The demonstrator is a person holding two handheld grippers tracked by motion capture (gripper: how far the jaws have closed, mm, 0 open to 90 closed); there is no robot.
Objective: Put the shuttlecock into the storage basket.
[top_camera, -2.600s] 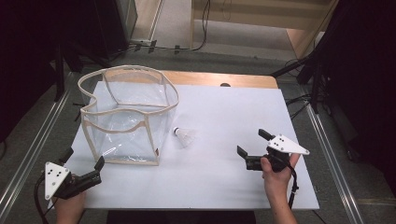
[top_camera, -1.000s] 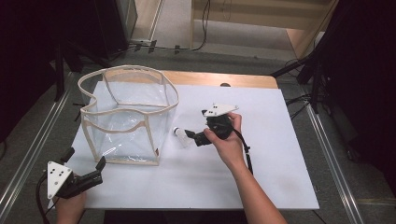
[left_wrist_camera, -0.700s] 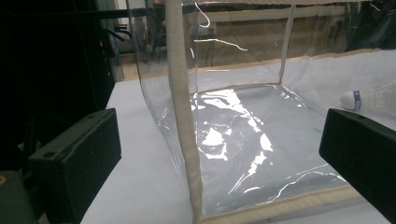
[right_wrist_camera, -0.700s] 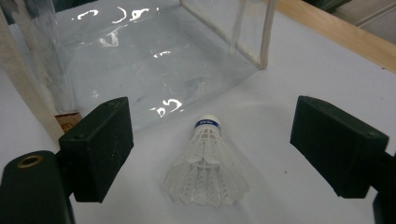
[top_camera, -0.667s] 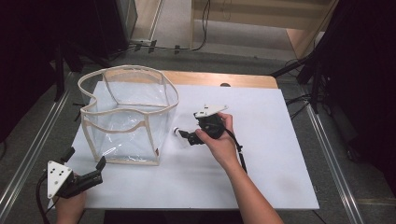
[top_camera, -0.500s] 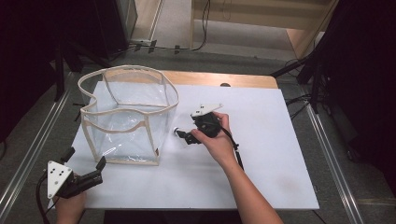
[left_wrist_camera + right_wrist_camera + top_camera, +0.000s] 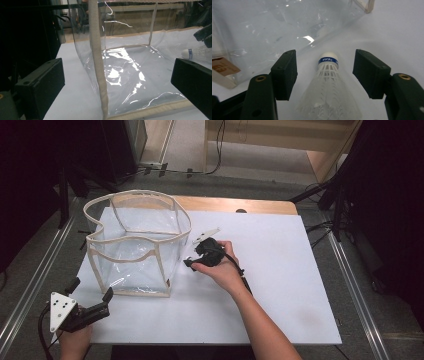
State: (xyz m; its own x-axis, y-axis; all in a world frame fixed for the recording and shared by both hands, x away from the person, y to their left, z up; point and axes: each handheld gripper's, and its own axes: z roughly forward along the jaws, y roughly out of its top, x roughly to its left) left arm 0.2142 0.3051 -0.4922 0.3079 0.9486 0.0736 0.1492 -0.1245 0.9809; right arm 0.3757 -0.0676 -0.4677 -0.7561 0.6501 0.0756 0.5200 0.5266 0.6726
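The shuttlecock (image 7: 327,87) lies on its side on the white table (image 7: 280,285), just right of the clear bag (image 7: 137,242), cork end toward the bag wall. It sits between the jaws of your right gripper (image 7: 324,72), which have just been closing; the pads stand clear of it on both sides, so the tool is open around it, not gripping yet. Expect it to be very light and quick to roll or skid away if one pad touches first. The feather skirt looks springy and easy to crush, so I'd close on the firmer part just behind the cork's blue band, and gently. The bag is soft, thin plastic with a beige rim, standing open at the top. Your left gripper (image 7: 90,307) rests at the near left corner of the table, jaws wide apart and empty, facing the bag's near corner.
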